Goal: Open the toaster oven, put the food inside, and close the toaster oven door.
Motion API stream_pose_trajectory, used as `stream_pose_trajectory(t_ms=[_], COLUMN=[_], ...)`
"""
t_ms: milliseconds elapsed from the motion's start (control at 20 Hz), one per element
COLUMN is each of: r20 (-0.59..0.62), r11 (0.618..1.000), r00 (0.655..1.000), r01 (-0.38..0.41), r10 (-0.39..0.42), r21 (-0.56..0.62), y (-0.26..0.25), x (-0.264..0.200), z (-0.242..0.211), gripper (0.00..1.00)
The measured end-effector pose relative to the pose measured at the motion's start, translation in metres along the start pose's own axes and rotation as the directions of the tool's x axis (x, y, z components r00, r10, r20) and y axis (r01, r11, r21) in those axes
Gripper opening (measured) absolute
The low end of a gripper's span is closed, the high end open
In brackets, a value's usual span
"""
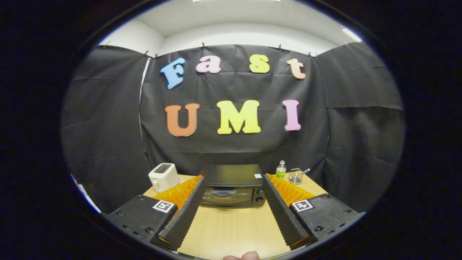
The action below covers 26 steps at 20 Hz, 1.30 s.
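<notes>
The claw (232, 187) stands spread wide, gripping nothing, above the pale wooden table (231, 231). Beyond its fingertips, framed between them, sits the black boxy toaster oven (232, 186), door closed. This fits either food already shut inside or loading to come; I can't make out any food
</notes>
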State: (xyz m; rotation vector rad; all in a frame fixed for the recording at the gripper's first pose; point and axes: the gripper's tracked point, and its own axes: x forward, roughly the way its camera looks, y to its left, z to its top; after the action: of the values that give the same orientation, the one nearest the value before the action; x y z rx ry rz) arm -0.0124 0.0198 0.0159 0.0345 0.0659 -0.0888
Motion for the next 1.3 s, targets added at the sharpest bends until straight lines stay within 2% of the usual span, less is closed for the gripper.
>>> stream_pose_trajectory(t_ms=[1300], r20=[-0.024], r11=[1.000], r00=[1.000], r01=[-0.001], r10=[0.002], r21=[0.019], y=[-0.006], x=[0.008], z=[-0.005], gripper=[1.00])
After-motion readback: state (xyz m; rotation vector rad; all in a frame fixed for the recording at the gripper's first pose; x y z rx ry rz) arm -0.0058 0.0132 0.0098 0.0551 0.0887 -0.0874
